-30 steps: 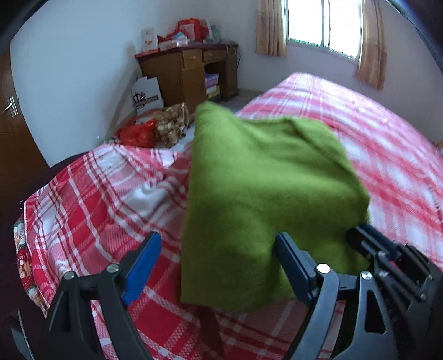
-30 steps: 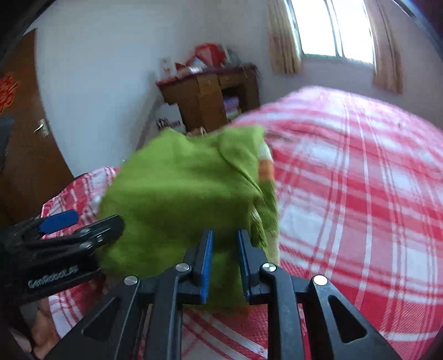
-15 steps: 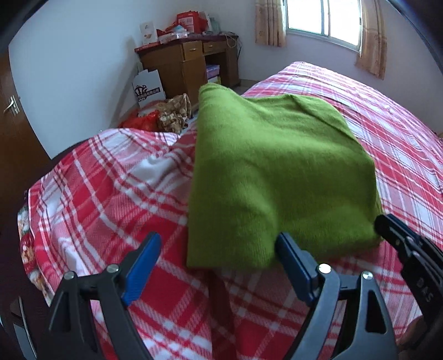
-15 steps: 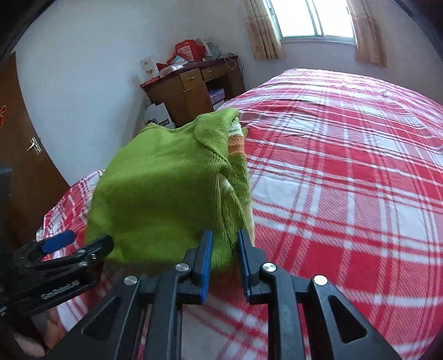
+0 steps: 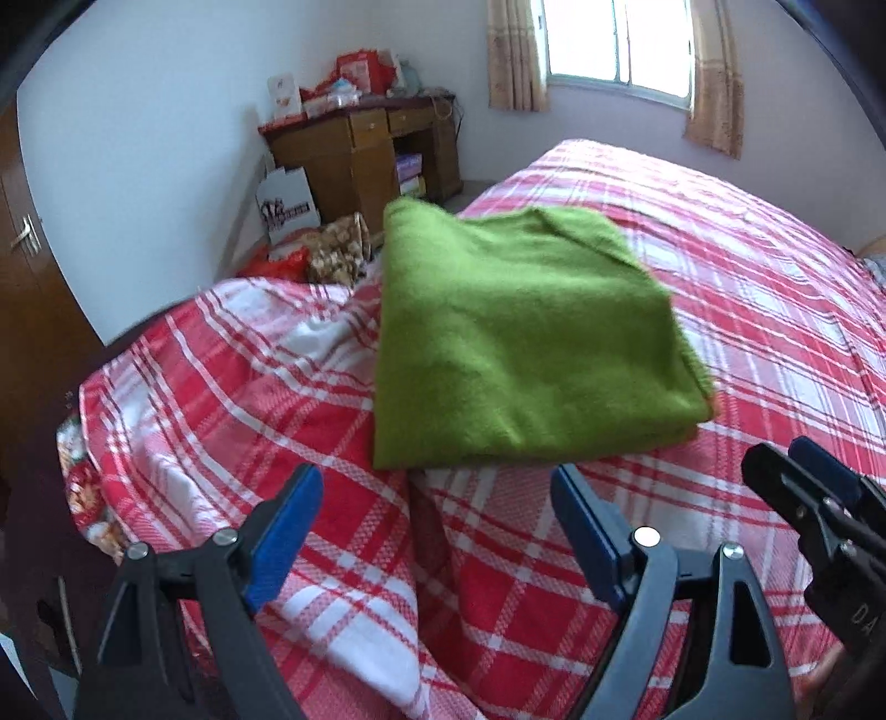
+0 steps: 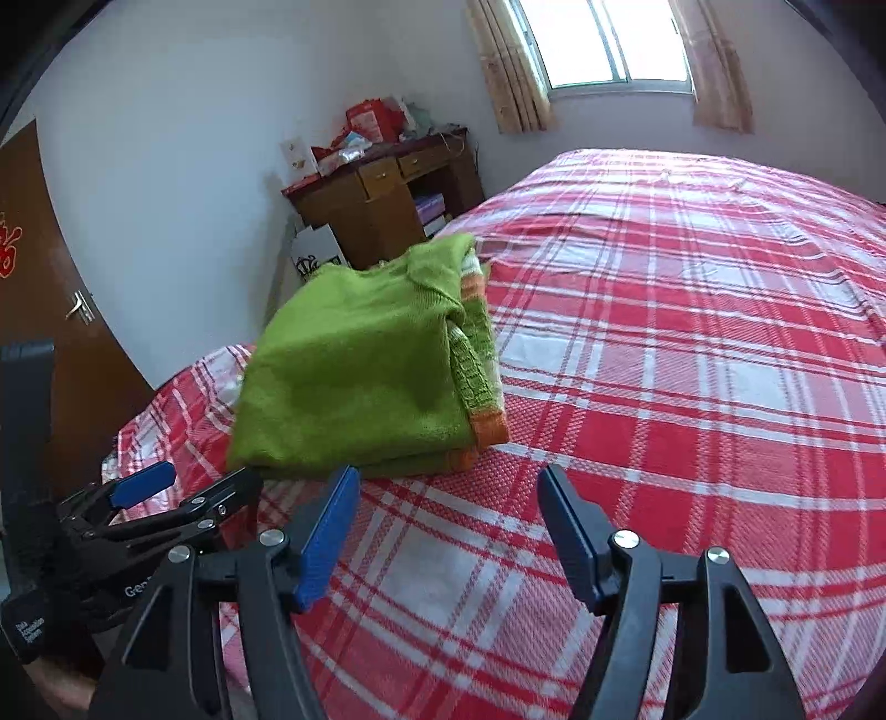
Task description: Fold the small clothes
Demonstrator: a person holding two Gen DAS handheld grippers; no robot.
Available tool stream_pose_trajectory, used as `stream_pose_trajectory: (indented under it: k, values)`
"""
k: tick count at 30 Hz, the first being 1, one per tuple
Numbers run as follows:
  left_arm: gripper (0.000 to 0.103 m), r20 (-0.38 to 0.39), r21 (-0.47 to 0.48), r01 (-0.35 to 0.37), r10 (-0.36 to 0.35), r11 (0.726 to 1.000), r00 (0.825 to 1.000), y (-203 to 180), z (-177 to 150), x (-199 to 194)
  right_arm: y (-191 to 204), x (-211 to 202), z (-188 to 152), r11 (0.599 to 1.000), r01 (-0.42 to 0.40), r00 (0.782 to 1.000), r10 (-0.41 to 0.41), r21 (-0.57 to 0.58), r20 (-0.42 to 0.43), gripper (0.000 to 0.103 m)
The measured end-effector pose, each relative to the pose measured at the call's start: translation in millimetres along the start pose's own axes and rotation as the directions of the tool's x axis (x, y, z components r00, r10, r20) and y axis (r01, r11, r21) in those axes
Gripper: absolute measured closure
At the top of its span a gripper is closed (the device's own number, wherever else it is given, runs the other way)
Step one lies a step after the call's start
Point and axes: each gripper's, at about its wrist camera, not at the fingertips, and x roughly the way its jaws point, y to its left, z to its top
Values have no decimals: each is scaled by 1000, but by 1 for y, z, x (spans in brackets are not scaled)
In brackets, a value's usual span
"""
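Note:
A folded green knit sweater (image 5: 515, 343) with an orange and white striped hem (image 6: 476, 382) lies on the red and white plaid bed cover (image 6: 692, 387), near the bed's left corner. My left gripper (image 5: 437, 493) stands open just short of the sweater's near edge, nothing between its blue pads. My right gripper (image 6: 446, 498) is a little back from the sweater's front edge; its jaws are opening and nothing is between them. The left gripper (image 6: 183, 490) also shows at the lower left of the right wrist view.
A wooden desk (image 5: 365, 149) piled with red bags and boxes stands against the far wall by a curtained window (image 6: 614, 44). Bags and a white carton (image 5: 285, 205) sit on the floor beside the bed. A brown door (image 6: 50, 310) is at the left.
The right gripper, shut on the sweater's edge before, has let go and drawn back. The sweater now rests flat on the bed. The left gripper has pulled back from the sweater too.

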Motion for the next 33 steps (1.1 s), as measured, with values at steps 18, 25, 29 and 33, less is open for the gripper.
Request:
stream_pose_trajectory:
  k: [18, 25, 29, 33]
  values:
    - [0, 215, 39, 14, -22, 999, 976, -1, -1, -98, 35, -102, -3, 992, 117, 988, -112, -51, 103, 35]
    - [0, 321, 22, 27, -33, 999, 947, 8, 5, -140, 59, -151, 6, 990, 127, 972, -113, -54, 206, 35]
    - [0, 388, 5, 48, -46, 999, 920, 15, 5, -163, 72, -183, 7, 981, 174, 940, -142, -79, 311, 28]
    - [0, 431, 0, 66, -60, 998, 900, 17, 4, -182, 82, -207, 5, 980, 182, 909, -135, -84, 395, 25]
